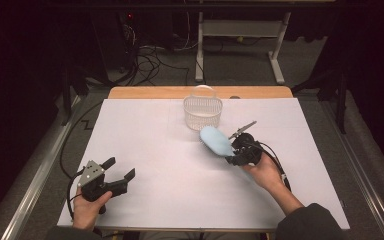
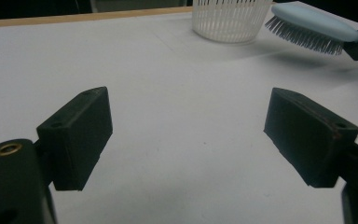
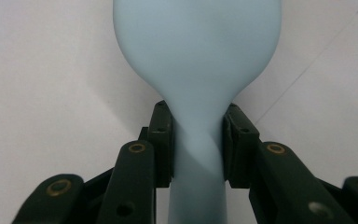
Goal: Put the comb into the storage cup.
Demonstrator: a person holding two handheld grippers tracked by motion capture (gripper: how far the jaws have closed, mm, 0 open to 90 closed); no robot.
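Observation:
A light blue hairbrush (image 1: 215, 140) hangs above the white table, bristles down, its head pointing toward the white basket (image 1: 202, 112). My right gripper (image 1: 235, 152) is shut on the brush handle (image 3: 198, 154), and both pads press its narrow neck. From the left gripper view the brush (image 2: 307, 28) floats at the upper right with dark bristles beneath it, beside the basket (image 2: 228, 21). My left gripper (image 1: 119, 170) rests open near the table's front left, with nothing between its fingers (image 2: 77, 135).
The white sheet (image 1: 160, 165) covers the table, with a wooden edge (image 1: 145, 92) showing at the back. Dark floor, cables and a table frame (image 1: 240, 45) lie beyond it. A metal rail (image 1: 35, 175) runs along the left side.

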